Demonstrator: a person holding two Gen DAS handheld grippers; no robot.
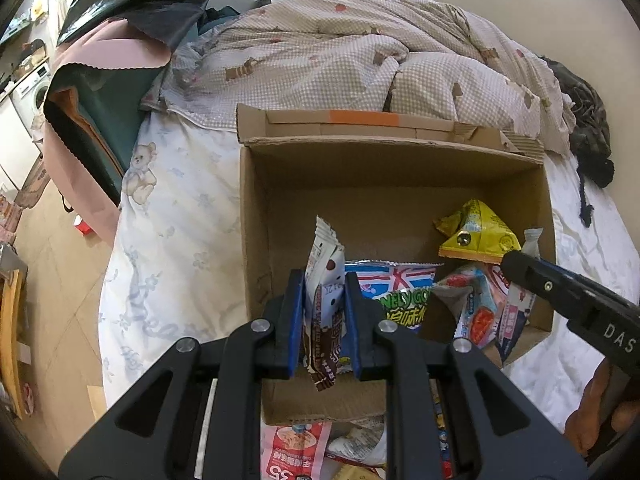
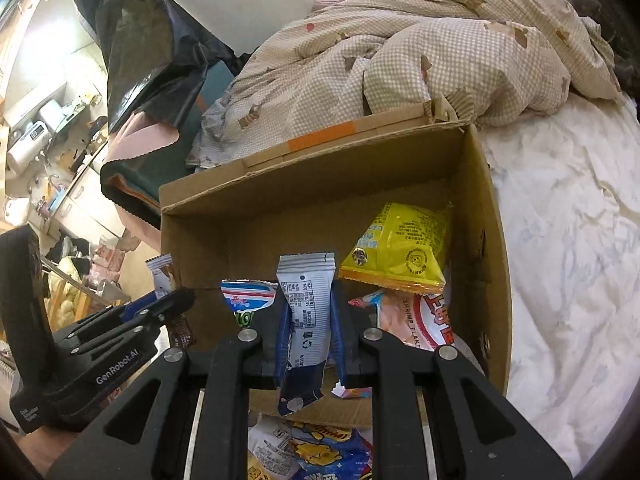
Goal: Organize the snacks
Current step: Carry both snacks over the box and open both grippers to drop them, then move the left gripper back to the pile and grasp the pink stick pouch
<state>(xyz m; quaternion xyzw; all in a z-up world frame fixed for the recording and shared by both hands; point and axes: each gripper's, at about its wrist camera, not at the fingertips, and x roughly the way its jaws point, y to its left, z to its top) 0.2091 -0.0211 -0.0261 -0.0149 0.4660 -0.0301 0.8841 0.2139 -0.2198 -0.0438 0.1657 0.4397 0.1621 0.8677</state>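
Left wrist view – gripper: the left gripper point(image 1: 322, 312) was clamped on a brown-and-white chocolate snack sachet point(image 1: 326, 304), held upright between the blue pads over the near-left part of the open brown cardboard box point(image 1: 256, 216); likely raised there so it could be dropped inside.
Left wrist view – box contents: a yellow triangular crisp packet point(image 1: 478, 236) sat toward the far right, a packet with a Union Jack print and green lettering point(image 1: 394, 292) lay in the middle, and a pink-and-white shrimp flake bag point(image 1: 476, 308) lay near the right wall.
Left wrist view – other tool: the right gripper point(image 1: 516, 266) reached in from the right above the box's right half.
Left wrist view – unsorted: a pink packet marked 35 point(image 1: 292, 452) lay on the bed before the box, still outside it.
Right wrist view – gripper: the right gripper was closed around a white-and-blue printed snack sachet point(image 2: 306, 320), upright, above the near edge of the box.
Right wrist view – surroundings: the box rested on the white floral bed sheet point(image 2: 560, 264), beside a beige checked duvet point(image 2: 440, 48).
Right wrist view – unsorted: a blue packet with a yellow cartoon bear point(image 2: 324, 452) lay below the gripper, outside the box.
Judgement: sorting was midway; both sachets awaited release.
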